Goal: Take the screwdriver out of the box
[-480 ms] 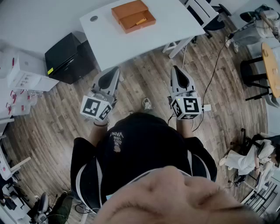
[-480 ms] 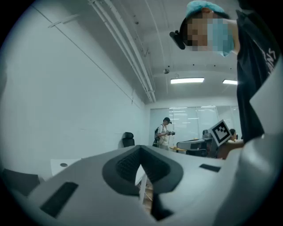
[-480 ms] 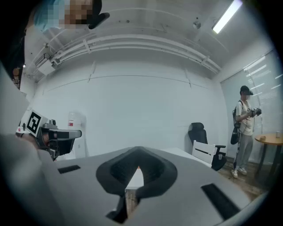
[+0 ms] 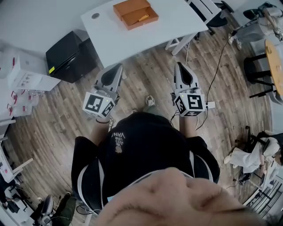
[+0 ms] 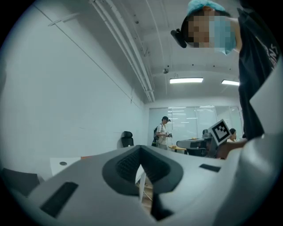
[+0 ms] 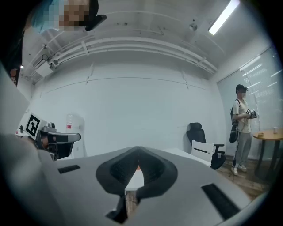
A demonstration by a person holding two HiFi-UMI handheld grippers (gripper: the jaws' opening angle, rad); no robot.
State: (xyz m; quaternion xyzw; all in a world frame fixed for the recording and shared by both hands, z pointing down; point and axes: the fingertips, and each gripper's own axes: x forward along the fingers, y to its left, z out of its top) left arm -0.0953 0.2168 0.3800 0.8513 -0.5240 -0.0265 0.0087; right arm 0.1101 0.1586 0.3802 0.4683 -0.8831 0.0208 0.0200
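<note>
The task is at the approach step. The orange box (image 4: 132,12) lies open on the far white table (image 4: 110,37), and the screwdriver (image 4: 142,18) rests in its tray, well apart from both tools. The left gripper (image 4: 117,68) and right gripper (image 4: 180,66) hover level over the wooden floor (image 4: 146,79), each clenched on nothing. Next, one gripper must reach the table, spread its jaws and settle on the screwdriver. Print on the black shirt (image 4: 132,145) may read "VAN", though it is too small to be sure.

A white table (image 4: 116,40) and black cabinet (image 4: 70,55) stand on wood floor (image 4: 150,76).
</note>
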